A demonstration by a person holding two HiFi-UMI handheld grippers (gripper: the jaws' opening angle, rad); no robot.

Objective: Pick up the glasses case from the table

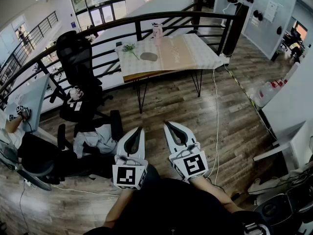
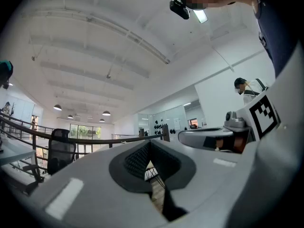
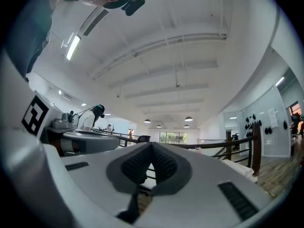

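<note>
The glasses case (image 1: 148, 57) is a grey oval lying on the left part of a cloth-covered table (image 1: 195, 50) far ahead, across the wooden floor. Both grippers are held low and close to me, well short of the table. My left gripper (image 1: 140, 129) is shut with nothing in it, its tips meeting (image 2: 148, 142). The right gripper (image 1: 166, 124) is beside it, also shut and empty (image 3: 152, 145). Both gripper views look level across the room, and the case shows in neither.
A green sprig (image 1: 129, 48) and a pink bottle (image 1: 157, 31) share the table. A dark railing (image 1: 146, 21) runs behind it. A black office chair (image 1: 78, 58) stands to its left, another chair with clothes (image 1: 95, 137) near me. A cable (image 1: 215, 106) runs across the floor.
</note>
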